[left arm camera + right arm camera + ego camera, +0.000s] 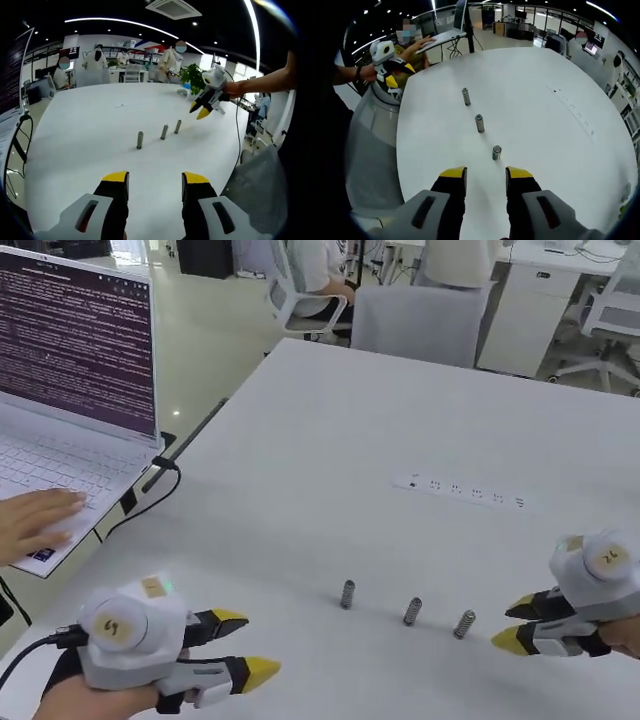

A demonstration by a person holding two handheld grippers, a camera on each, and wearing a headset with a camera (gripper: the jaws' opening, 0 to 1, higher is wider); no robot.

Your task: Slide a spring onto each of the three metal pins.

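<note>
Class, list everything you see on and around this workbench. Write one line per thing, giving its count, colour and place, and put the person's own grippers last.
table: one, white, across the middle of the head view
springs: three, metallic grey, upright in a row on the table between the grippers
power strip: one, white, flat on the table beyond the springs
laptop: one, silver, open with text on a dark screen, at the table's left edge
cable: one, black, at the laptop's right side
chair: one, grey, at the table's far edge
hand: one, resting on the laptop
left gripper: one, white with yellow-tipped black jaws, open, lower left
right gripper: one, same colours, open, right of the springs
</note>
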